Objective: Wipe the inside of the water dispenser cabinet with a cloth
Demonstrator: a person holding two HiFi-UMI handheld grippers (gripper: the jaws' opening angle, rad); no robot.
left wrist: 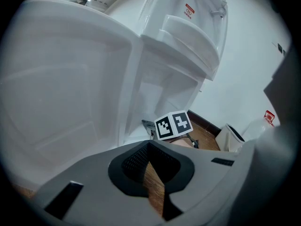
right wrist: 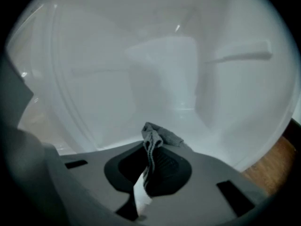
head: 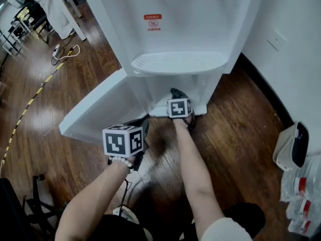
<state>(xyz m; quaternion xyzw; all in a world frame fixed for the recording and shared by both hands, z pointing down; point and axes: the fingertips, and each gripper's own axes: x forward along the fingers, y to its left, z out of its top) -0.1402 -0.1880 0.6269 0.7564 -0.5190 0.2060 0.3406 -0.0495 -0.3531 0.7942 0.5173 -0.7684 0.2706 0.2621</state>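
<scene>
There is one tall white plastic water dispenser (head: 180,29) on the dark wooden plank floor (head: 235,129). It has one ribbed white drip tray (head: 178,63) and one red-and-white warning label (head: 153,22) on its front. Its one white cabinet door (head: 100,112) is swung wide open to the left.

The person holds two grey tongs, each with one black-and-white marker cube. There is one small grey cloth (right wrist: 157,135).

The right tongs (right wrist: 149,147) are clenched on that cloth. A crumpled fold of it sticks out past the tips, down by the floor of the white cabinet interior (right wrist: 141,79). The right forearm (head: 195,169) is stretched forward and angled downward, and its cube (head: 178,108) sits right at the cabinet mouth, under the drip tray.

The left tongs (left wrist: 148,150) have their tips together on nothing, with only floorboards showing behind them. They are outside the cabinet, beside the lower edge of the open door and tipped downward. Their cube (head: 123,140) is nearer the person than the right one. The left forearm (head: 93,200) is bent in closer to the body.

Off to the right, by the wall, is one white bin (head: 291,147).
</scene>
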